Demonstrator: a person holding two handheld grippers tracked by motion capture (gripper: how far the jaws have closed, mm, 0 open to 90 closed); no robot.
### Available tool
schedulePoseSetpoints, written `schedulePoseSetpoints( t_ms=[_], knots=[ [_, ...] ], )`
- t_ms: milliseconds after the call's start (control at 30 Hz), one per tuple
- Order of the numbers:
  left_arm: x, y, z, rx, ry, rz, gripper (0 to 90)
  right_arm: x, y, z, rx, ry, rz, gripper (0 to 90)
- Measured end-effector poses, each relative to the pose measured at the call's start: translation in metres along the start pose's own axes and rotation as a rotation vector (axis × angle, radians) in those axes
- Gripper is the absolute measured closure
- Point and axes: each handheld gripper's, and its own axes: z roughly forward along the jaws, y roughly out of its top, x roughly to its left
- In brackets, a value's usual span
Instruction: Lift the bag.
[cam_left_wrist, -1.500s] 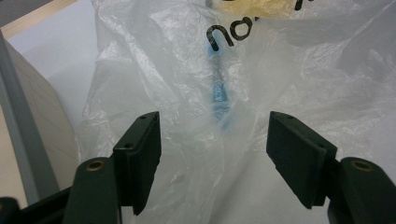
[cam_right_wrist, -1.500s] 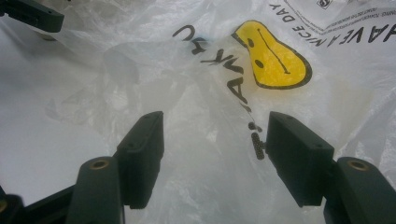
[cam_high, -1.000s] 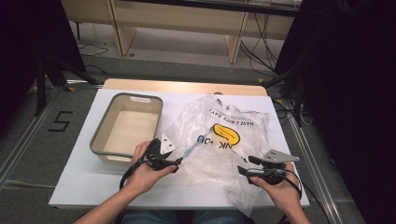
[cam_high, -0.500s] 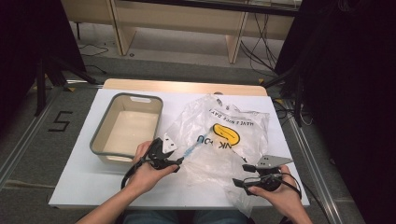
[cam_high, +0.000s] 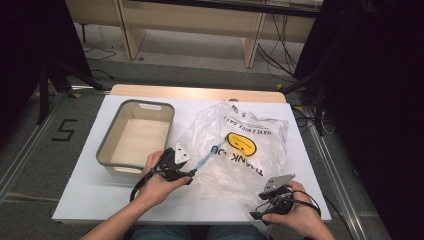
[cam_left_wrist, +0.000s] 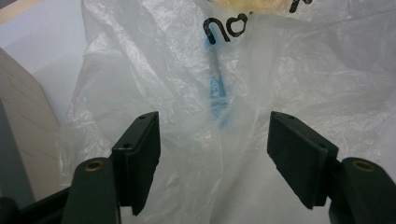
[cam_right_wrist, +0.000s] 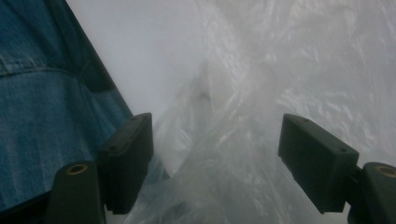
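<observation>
From above, the crinkled clear plastic bag with a yellow smiley print (cam_high: 240, 150) lies right of the grey tub (cam_high: 107, 145), while up close the left gripper (cam_left_wrist: 215, 154) stands open before it and the right gripper (cam_right_wrist: 215, 158), jaws just widened, gapes over its near edge.

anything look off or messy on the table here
Mostly the plastic bag: it lies crumpled, its near corner hanging over the table edge by the right gripper. A blue toothbrush-like thing lies inside it. Nothing looks spilled or broken.
</observation>
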Motion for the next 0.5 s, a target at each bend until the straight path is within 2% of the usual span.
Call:
schedulePoseSetpoints(
  t_ms=[333,500],
  knots=[
    [-0.0017,-0.0005,-0.0012,0.0,-0.002,0.005,34.5,-0.0031,-0.0056,0.0069,0.105,-0.073,-0.027,29.4],
    [-0.0007,-0.0009,-0.0018,-0.005,0.003,0.001,34.6,-0.0039,-0.0053,0.0069,0.111,-0.098,-0.046,35.7]
  ],
)
